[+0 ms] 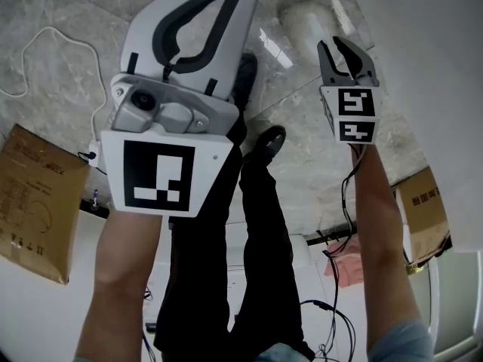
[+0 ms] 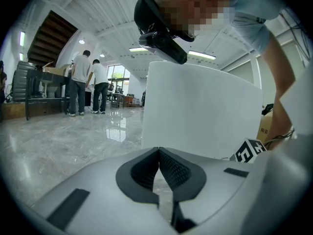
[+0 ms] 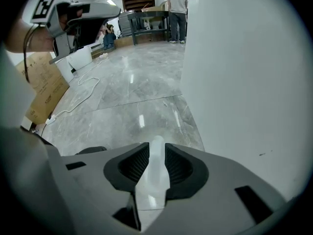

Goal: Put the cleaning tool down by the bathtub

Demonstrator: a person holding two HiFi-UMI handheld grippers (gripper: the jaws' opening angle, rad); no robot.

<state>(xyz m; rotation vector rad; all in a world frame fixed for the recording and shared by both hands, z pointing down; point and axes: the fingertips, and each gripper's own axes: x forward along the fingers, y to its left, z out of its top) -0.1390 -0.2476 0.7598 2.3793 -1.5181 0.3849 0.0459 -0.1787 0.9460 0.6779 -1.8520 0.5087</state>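
Pads (image 3: 182, 168) of the right gripper (image 3: 156, 150) lie against both sides of the cleaning tool (image 3: 155, 166). It is a translucent white handle that fills the gap between the jaws and pokes out just past their tips, with no gap showing on either side. That gripper points steeply down, and the tool hangs over the grey marble floor (image 3: 132, 97), just beside the white side of the bathtub (image 3: 244, 82). Whether the tool's far end touches the floor cannot be told.

The left gripper (image 2: 159, 151) is closed, its ribbed tips meeting with nothing between them. It is held up on the person's other side and faces the same white tub wall.

Below both grippers in the head view are the person's black trousers (image 1: 226, 262) and dark shoes (image 1: 264, 143). A cardboard box (image 1: 38, 202) leans at the left, and a second box (image 1: 426, 210) lies at the right near the tub. A white cable (image 1: 45, 44) loops across the marble beyond the left box. Far across the hall, several people (image 2: 80, 82) stand beside a dark bench.
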